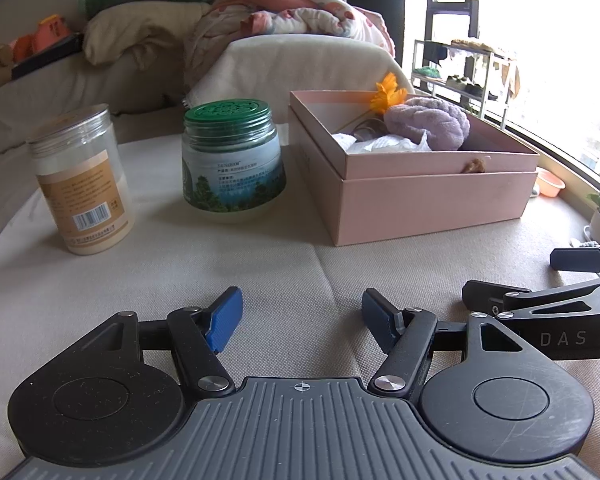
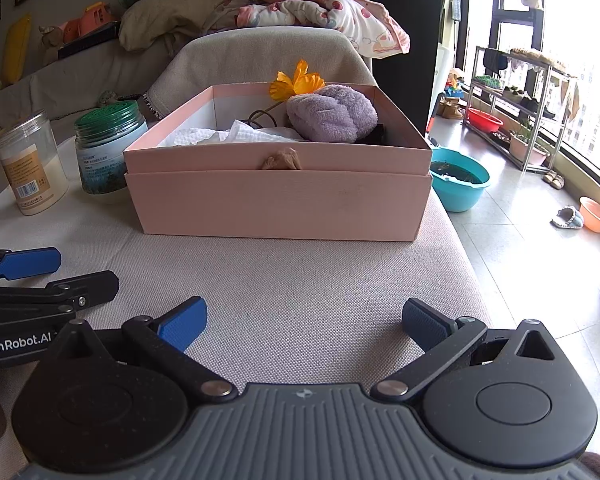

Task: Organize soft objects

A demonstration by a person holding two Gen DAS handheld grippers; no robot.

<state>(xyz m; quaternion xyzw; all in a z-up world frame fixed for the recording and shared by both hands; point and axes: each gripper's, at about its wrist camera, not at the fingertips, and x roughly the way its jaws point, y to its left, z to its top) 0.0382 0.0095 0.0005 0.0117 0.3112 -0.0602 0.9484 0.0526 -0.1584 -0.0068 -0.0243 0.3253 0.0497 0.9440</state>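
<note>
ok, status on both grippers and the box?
Left gripper open, empty. Right gripper open, empty. Purple towel, flower, tissue in pink box. Path to box unblocked.

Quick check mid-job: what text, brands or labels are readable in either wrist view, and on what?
"GenRobot.AI": side of the left gripper.
"DAS": side of the right gripper; the rest is cut off.
"SAUNABOOM", roughly: label of the green-lidded jar; smaller lines blurred.
Clear plastic jar: barcode and label print too small to read.
</note>
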